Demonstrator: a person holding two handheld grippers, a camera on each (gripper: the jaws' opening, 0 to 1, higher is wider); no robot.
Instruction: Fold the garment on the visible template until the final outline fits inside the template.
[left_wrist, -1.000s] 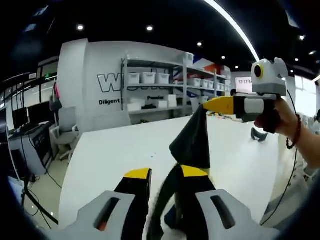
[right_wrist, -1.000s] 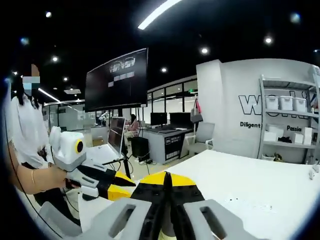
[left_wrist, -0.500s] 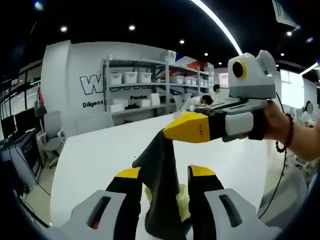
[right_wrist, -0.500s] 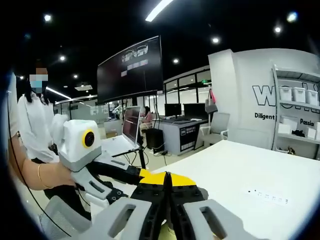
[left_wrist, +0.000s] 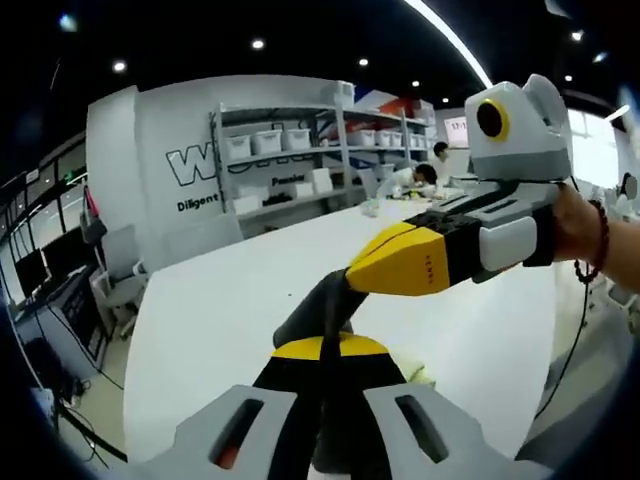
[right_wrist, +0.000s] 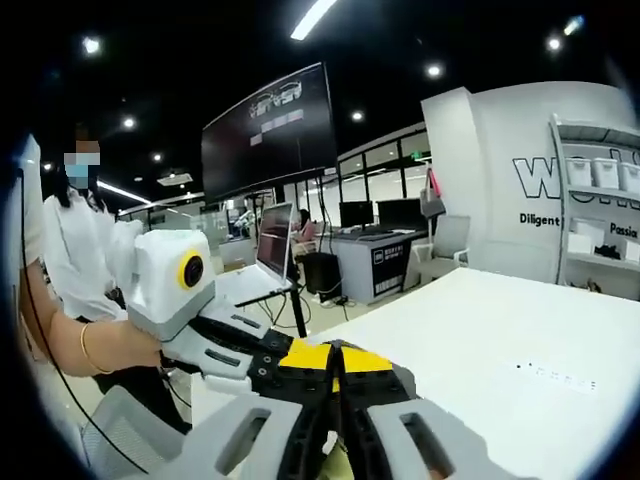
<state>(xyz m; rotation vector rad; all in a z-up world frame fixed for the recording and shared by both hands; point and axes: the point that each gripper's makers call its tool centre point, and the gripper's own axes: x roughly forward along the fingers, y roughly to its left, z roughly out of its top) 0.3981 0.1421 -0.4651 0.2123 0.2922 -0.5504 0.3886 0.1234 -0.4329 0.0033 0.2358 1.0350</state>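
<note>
1. Wall lettering (left_wrist: 195, 163) at far left of left gripper view, cut off at "W", with "Diligent" under it.
2. White bins (left_wrist: 268, 142) lined up on the shelf rack (left_wrist: 290, 165); contents impossible to make out.
3. Left gripper (left_wrist: 322, 350) pinched tight on the dark garment (left_wrist: 318, 310), held up above the white table (left_wrist: 210, 310).
4. Right gripper (left_wrist: 352, 277) clamped on the same garment, just beyond.
5. Right gripper view: "Diligent" and "Passia" readable on the wall.

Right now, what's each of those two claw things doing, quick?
Left gripper: fingers shut on the dark garment.
Right gripper: fingers shut; it pinches the garment's upper end in the left gripper view.
</note>
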